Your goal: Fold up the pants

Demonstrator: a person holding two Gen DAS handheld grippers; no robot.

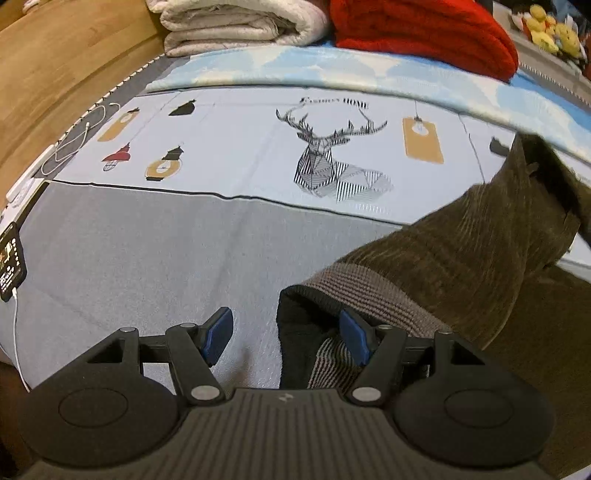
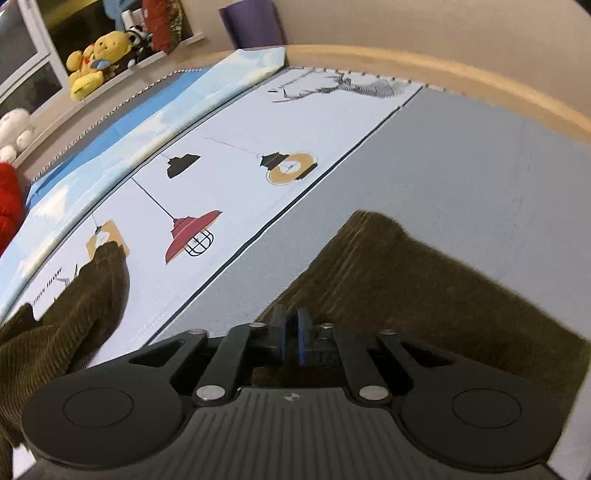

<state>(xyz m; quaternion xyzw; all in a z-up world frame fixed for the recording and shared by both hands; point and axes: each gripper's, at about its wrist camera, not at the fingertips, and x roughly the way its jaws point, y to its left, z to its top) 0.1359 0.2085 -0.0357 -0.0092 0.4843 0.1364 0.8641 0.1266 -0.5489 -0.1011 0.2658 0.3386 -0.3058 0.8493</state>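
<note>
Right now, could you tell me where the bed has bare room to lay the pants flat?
The grey sheet is free between the phone at its left edge and the brown pants, up to the black stripe. The printed panel around the deer is bare too. Crowded: the far end, with the folded white blanket and red blanket.

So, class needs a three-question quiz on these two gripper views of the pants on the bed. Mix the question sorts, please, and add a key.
1. True or false: the left gripper has its jaws closed.
2. What does the right gripper clamp?
3. Which print lies near the pants: (a) deer, (b) cat, (c) boat?

Key: 1 false, they stand open at the waistband; 2 the pants; 3 a.
</note>
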